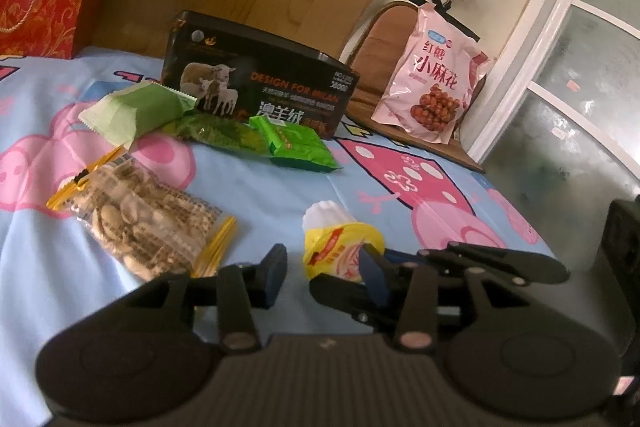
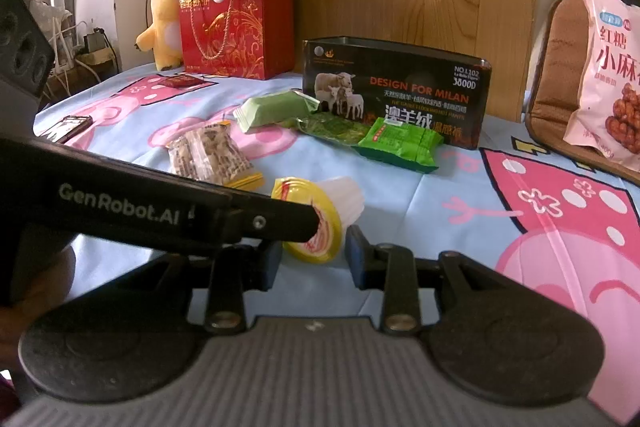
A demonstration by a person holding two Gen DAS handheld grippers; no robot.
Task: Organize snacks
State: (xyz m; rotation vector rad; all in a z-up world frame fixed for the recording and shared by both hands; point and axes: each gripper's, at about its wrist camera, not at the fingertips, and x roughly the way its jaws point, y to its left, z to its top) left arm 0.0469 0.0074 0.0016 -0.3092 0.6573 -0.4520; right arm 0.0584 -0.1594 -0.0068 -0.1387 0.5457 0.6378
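Note:
A jelly cup (image 1: pixel 340 247) with a yellow lid lies on its side on the blue cartoon sheet (image 1: pixel 280 195). My left gripper (image 1: pixel 324 269) is open, the cup between its fingers, the right finger against the lid. My right gripper (image 2: pixel 314 257) is open just in front of the same cup (image 2: pixel 320 215); the left gripper's finger crosses its view. A clear bag of biscuits (image 1: pixel 148 223), a pale green pack (image 1: pixel 132 109) and green packs (image 1: pixel 298 143) lie in front of an open black tin (image 1: pixel 256 83).
A pink snack bag (image 1: pixel 432 75) leans on a brown chair cushion (image 1: pixel 380 47) at the right. A red gift bag (image 2: pixel 236 23) and plush toys (image 2: pixel 164 19) stand at the back left by the wooden headboard. A small dark packet (image 2: pixel 66 127) lies at the left.

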